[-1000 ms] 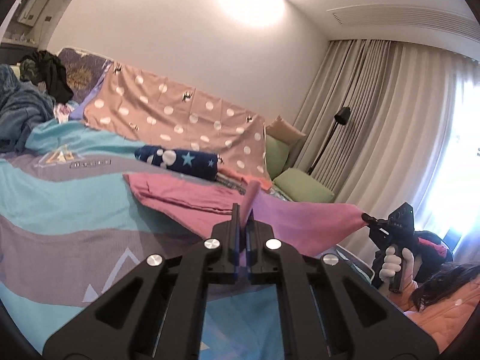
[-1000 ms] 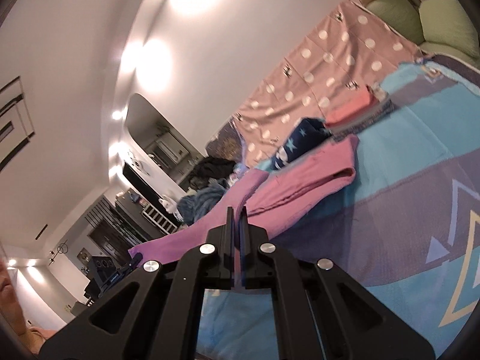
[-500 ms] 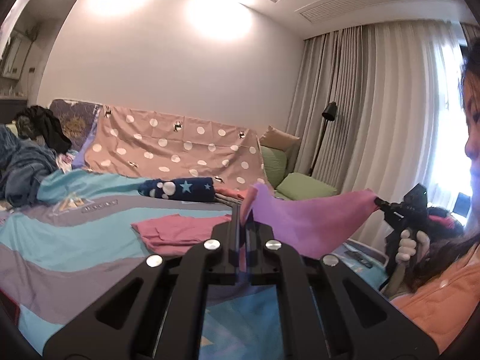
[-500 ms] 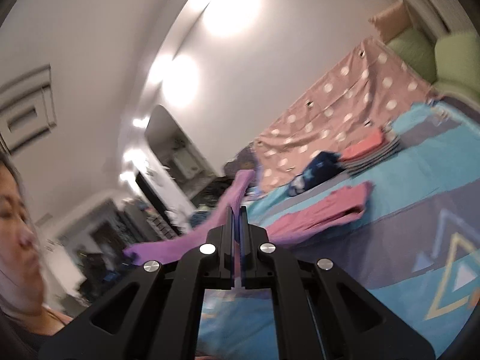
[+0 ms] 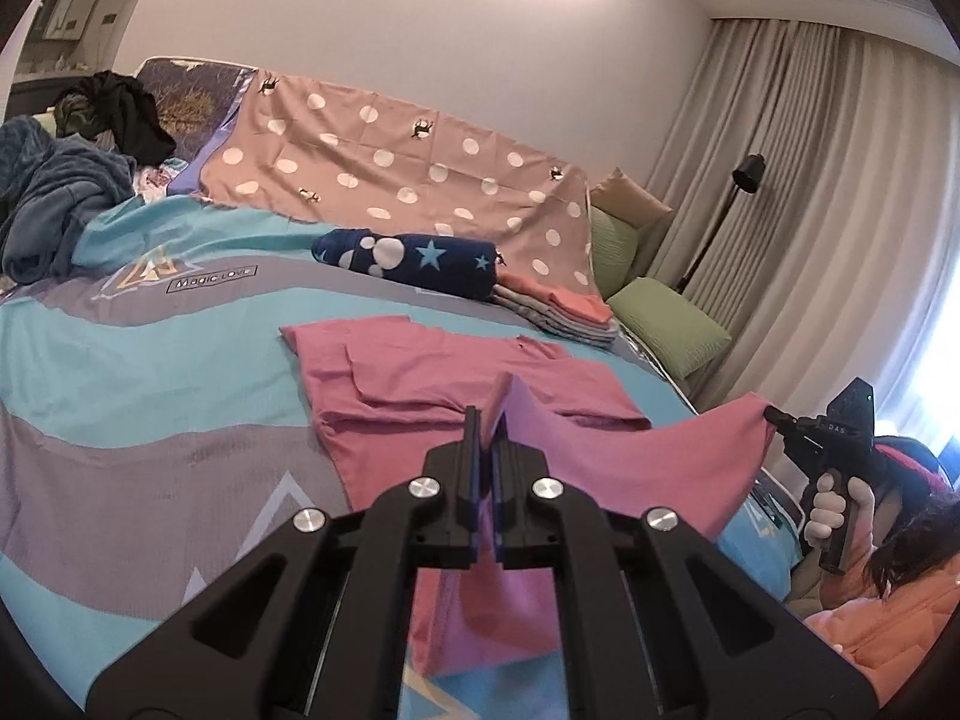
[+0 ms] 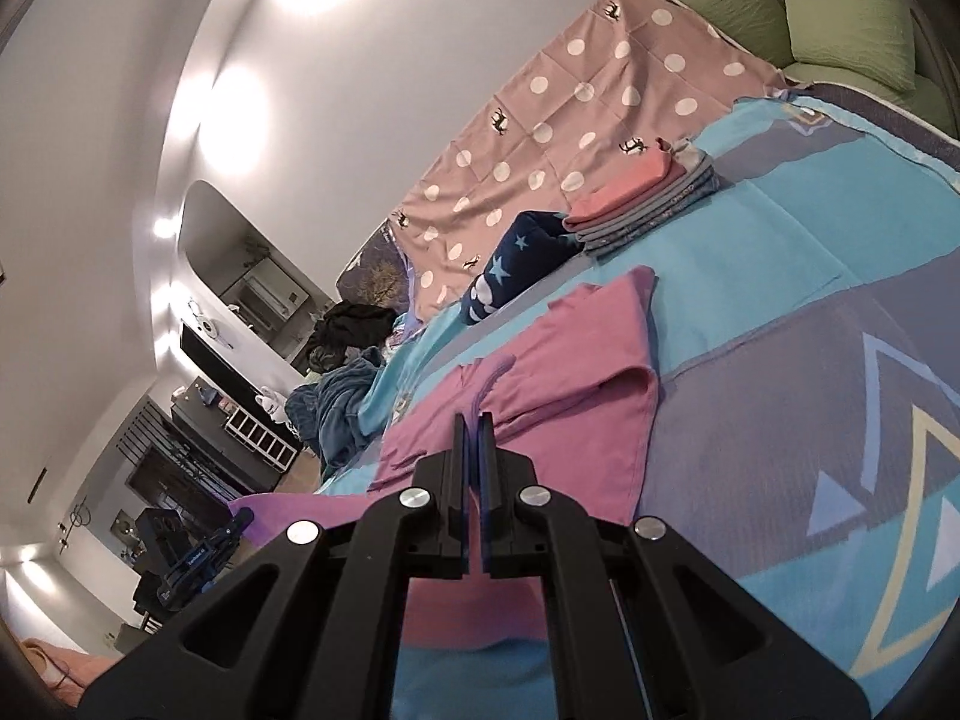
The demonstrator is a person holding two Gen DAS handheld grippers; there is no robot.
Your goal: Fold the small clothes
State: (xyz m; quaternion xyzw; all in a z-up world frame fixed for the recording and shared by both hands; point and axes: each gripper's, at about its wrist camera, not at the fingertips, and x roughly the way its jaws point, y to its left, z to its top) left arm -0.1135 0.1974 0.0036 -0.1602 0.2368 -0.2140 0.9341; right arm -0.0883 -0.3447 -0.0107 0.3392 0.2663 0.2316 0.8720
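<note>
Lowered since a moment ago, the pink garment [image 5: 456, 372] now lies mostly flat on the bed [image 5: 150, 360], near a folded stack [image 5: 558, 312]. Left tool [image 5: 487, 420] and right tool [image 6: 471, 438] each clamp a near corner, raised.

The shirt [image 5: 456, 372] I hold is pink, and my hand-held grippers [image 5: 487, 420] [image 6: 471, 426] are black. The bed cover [image 5: 150, 360] under it runs in turquoise and grey bands with triangle outlines, and behind it hangs a dusty-pink blanket [image 5: 390, 168] with white dots. Beside a navy roll [image 5: 414, 264] with pale blue stars and white paw prints sits a grey stack [image 5: 558, 315] topped in coral, near green pillows [image 5: 666, 324].
</note>
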